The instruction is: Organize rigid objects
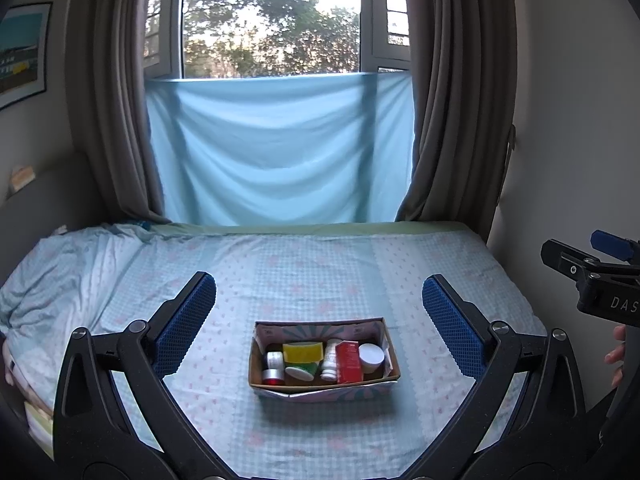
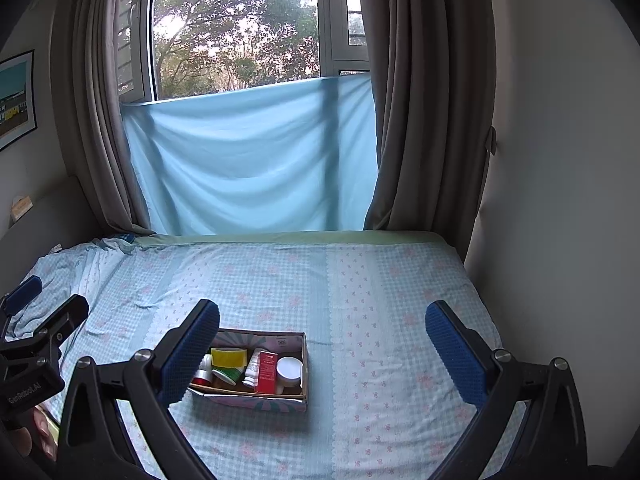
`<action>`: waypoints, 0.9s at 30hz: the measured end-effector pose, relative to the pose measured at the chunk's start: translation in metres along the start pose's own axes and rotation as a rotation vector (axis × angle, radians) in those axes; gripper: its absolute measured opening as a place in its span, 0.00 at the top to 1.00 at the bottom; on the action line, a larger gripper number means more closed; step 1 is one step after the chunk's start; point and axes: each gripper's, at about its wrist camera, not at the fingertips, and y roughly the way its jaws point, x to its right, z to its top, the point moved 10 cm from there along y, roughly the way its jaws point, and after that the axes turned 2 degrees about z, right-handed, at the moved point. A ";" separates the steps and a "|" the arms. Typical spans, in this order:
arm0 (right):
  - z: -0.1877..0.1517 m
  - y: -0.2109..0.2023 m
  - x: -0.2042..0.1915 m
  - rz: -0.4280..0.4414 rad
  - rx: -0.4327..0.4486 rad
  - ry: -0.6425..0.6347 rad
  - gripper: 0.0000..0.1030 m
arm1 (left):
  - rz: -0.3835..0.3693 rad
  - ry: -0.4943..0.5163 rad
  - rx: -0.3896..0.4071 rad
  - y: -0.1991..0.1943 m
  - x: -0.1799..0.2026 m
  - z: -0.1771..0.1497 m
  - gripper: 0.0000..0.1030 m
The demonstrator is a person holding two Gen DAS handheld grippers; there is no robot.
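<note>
— Where does the box (image 1: pixel 324 386) sit?

— On the bed (image 1: pixel 420 272), dead ahead of the left gripper (image 1: pixel 320 324), its long axis running left to right; for the right gripper (image 2: pixel 323 354) it lies off to the left, so the left looks nearer.

— And inside?

— A yellow tub (image 1: pixel 303 352), red carton (image 1: pixel 349 362), white-lidded jar (image 1: pixel 371 356) and small bottle (image 1: pixel 331 360) (packed close, several upright).

— The grippers?

— Both spread wide, holding nothing.

We can read "GenRobot.AI" in white on the black body of the left gripper (image 2: pixel 32 312), and "DAS" on the right gripper (image 1: pixel 600 252).
</note>
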 end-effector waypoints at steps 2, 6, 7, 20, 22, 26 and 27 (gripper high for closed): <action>-0.001 0.000 0.000 0.003 -0.001 0.000 0.00 | 0.001 0.002 0.003 0.000 0.000 0.000 0.00; 0.001 0.000 0.000 0.004 0.004 -0.002 0.00 | 0.002 0.008 0.007 0.001 0.001 0.001 0.00; 0.001 0.001 0.001 0.004 0.005 -0.002 0.00 | 0.002 0.010 0.008 0.001 0.002 0.001 0.00; 0.002 0.002 0.000 0.006 0.008 -0.003 0.00 | 0.014 0.014 0.020 0.001 -0.001 0.002 0.00; 0.002 0.003 0.000 0.006 0.009 -0.003 0.00 | 0.018 0.013 0.021 0.001 -0.002 0.003 0.00; 0.002 0.003 0.000 0.007 0.009 -0.005 0.00 | 0.030 0.008 0.024 0.002 -0.005 0.004 0.00; 0.002 0.003 0.000 0.006 0.009 -0.005 0.00 | 0.039 0.009 0.027 0.002 -0.006 0.004 0.00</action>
